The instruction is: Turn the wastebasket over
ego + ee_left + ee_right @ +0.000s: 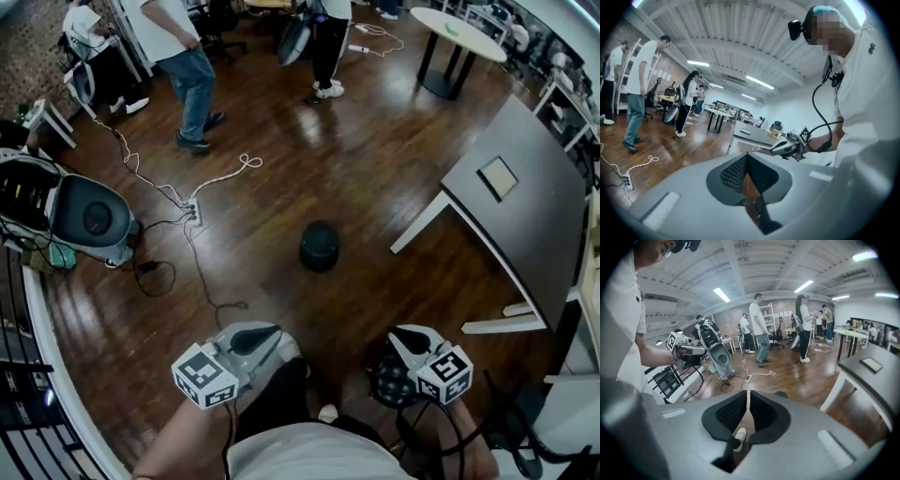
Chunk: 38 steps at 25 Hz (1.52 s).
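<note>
The black round wastebasket (320,246) stands alone on the wooden floor mid-room, and its upper face looks closed. Both grippers are held up near the person's body, well short of it. My left gripper (255,337) is shut with nothing between its pads; in the left gripper view it (746,161) points level across the room. My right gripper (410,337) has its pads together but for a thin slit, and holds nothing. In the right gripper view the wastebasket's dark top (781,393) peeks out just beyond the right gripper (748,397).
A dark table (525,206) on white legs stands at the right. A power strip with cables (192,214) and a grey machine (89,217) lie to the left. People (187,66) stand at the back, near a round table (459,33). A dark meshed object (384,380) sits by the person's feet.
</note>
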Tool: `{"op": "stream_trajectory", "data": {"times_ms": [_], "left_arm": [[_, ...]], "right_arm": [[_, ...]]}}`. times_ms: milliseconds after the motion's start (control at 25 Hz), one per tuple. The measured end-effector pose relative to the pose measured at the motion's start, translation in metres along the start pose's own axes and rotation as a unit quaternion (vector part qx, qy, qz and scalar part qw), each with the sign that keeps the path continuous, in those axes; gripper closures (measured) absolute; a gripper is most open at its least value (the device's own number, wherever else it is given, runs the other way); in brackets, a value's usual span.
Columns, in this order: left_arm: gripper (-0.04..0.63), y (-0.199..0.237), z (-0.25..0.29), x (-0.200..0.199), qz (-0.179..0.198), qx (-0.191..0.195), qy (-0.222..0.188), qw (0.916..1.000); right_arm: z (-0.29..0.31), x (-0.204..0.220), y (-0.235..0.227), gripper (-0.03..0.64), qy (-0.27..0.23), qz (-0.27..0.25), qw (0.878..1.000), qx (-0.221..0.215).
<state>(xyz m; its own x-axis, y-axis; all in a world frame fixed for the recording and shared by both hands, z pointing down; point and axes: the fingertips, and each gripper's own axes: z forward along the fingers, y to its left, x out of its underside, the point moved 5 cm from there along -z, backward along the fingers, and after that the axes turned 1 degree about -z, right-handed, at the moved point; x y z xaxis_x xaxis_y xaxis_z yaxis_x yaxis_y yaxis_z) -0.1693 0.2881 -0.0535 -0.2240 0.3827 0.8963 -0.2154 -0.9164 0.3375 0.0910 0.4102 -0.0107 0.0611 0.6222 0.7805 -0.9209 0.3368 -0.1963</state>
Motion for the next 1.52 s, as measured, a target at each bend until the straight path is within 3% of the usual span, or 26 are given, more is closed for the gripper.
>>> {"op": "stream_trajectory", "data": {"times_ms": [280, 560, 760, 1520], "left_arm": [[0.594, -0.144, -0.053, 0.021, 0.000, -0.029, -0.028, 0.9992], [0.594, -0.212, -0.064, 0.019, 0.015, -0.029, -0.030, 0.9990], [0.594, -0.241, -0.062, 0.007, 0.057, -0.015, -0.035, 0.9977], [0.594, -0.258, -0.054, -0.006, 0.068, -0.009, -0.069, 0.9952]], "right_arm": [[-0.125, 0.047, 0.068, 0.555, -0.052, -0.020, 0.998, -0.006], [-0.198, 0.063, 0.092, 0.538, -0.105, -0.044, 0.993, 0.007], [-0.226, 0.068, 0.117, 0.537, -0.132, -0.052, 0.990, 0.004], [-0.249, 0.045, 0.135, 0.538, -0.164, -0.083, 0.983, 0.008]]}}
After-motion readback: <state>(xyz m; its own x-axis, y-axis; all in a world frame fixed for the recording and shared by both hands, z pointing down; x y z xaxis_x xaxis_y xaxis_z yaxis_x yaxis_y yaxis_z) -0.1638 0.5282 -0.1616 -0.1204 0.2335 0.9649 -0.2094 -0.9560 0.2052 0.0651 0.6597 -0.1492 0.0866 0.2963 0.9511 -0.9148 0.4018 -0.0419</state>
